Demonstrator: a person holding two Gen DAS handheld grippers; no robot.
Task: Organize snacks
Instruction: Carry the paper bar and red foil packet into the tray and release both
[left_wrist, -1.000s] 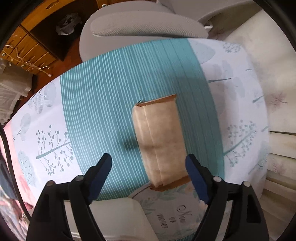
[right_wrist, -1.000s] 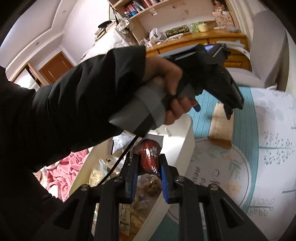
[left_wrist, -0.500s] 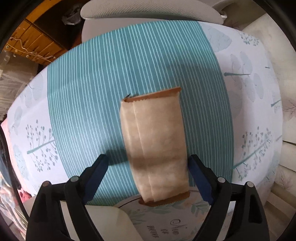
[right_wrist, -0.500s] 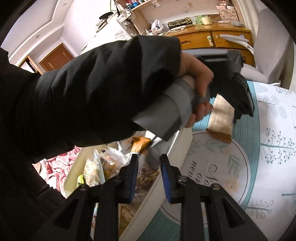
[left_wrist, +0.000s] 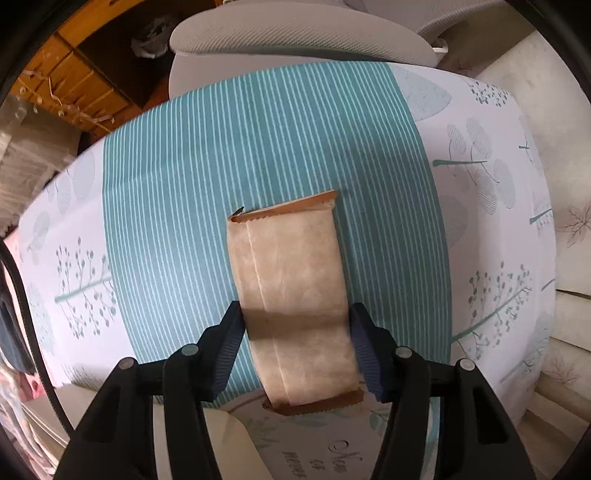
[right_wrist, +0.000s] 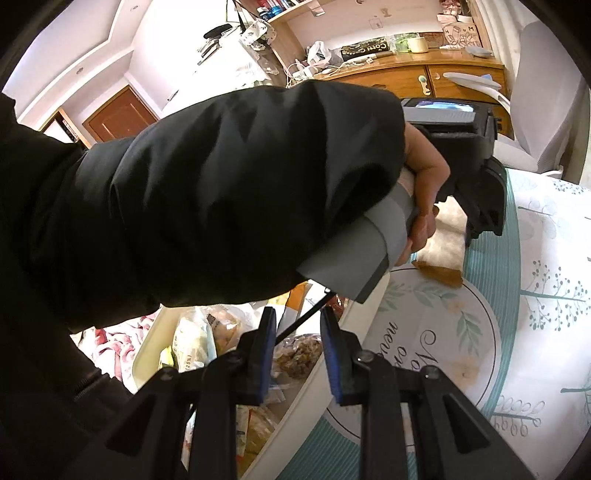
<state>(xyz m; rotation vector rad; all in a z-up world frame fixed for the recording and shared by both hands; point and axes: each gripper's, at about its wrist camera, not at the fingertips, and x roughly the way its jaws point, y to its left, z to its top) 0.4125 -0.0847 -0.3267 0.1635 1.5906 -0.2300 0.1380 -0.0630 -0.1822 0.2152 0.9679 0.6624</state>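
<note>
A long beige snack packet (left_wrist: 295, 295) with brown sealed ends lies on the teal striped tablecloth (left_wrist: 221, 166). My left gripper (left_wrist: 295, 325) straddles its near half, and both pads touch the packet's sides. The packet also shows in the right wrist view (right_wrist: 447, 236), partly hidden by the left hand and gripper. My right gripper (right_wrist: 297, 328) hangs above a white bin (right_wrist: 369, 306) of bagged snacks (right_wrist: 192, 343). Its jaws stand a little apart with nothing between them.
A grey chair (left_wrist: 295, 37) stands beyond the table's far edge. A round printed placemat (right_wrist: 443, 350) lies beside the bin. A wooden sideboard (right_wrist: 424, 74) with clutter is at the back. The dark-sleeved left arm (right_wrist: 221, 203) crosses the right wrist view.
My left gripper moved forward over the packet and narrowed until its pads met the packet's sides. My right gripper let go of the red snack it held one second ago and now is empty.
</note>
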